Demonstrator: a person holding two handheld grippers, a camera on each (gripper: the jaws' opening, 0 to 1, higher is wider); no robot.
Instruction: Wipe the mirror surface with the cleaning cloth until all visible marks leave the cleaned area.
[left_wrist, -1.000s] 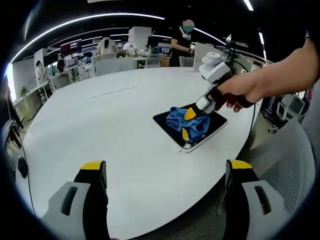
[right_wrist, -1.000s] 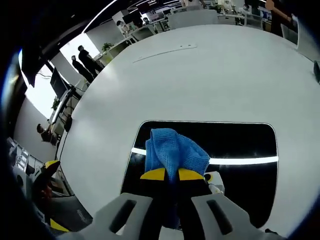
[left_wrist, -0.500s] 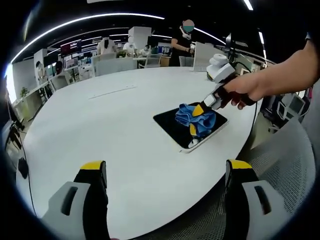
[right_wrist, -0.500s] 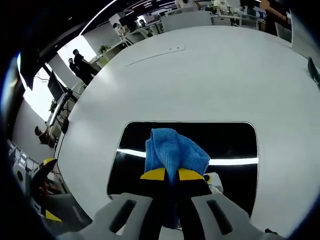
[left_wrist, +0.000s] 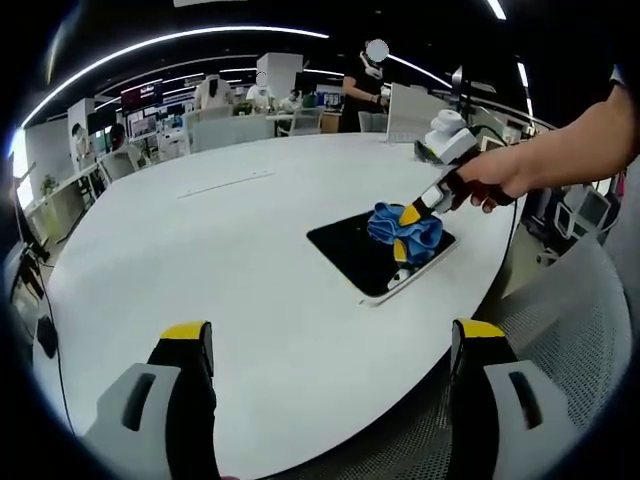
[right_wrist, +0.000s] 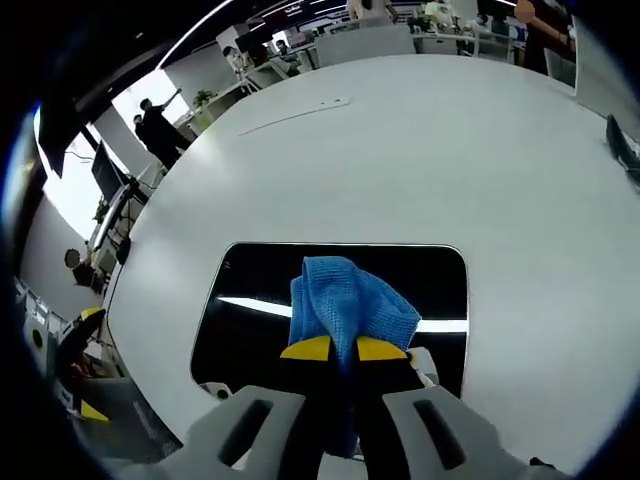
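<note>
Yellow-tipped fingers (right_wrist: 308, 349) of my right gripper (right_wrist: 344, 349) were clenched on the blue cleaning cloth (right_wrist: 348, 308), which bunched up between and ahead of them. In the right gripper view the cloth pressed down on the mirror (right_wrist: 260, 315), a dark rounded rectangle lying flat on the white table (right_wrist: 420, 160). The cloth sat on the part of the mirror nearest me, toward its right end. A bright strip of reflected ceiling light (right_wrist: 252, 305) ran across the glass on either side of the cloth.

From the left gripper view, my right gripper (left_wrist: 412, 212) reached in from the right with my hand (left_wrist: 505, 178) behind it, and the cloth (left_wrist: 404, 226) sat at the mirror's (left_wrist: 350, 246) end closest to the table's right edge. The mirror lay near that edge of the table (left_wrist: 200, 270), well away from the far side. I could not make out any marks on the glass at this size.

Both fingers (left_wrist: 186, 340) of my left gripper (left_wrist: 332, 336) stood wide apart and released, gripping nothing, hanging over the near edge of the table, well apart from the mirror. A mesh chair back (left_wrist: 560, 330) showed just beyond the table's rim at right.

Farther out, people (right_wrist: 155, 125) stood by desks at the room's edge, and others (left_wrist: 365, 85) stood past the far side of the table.
</note>
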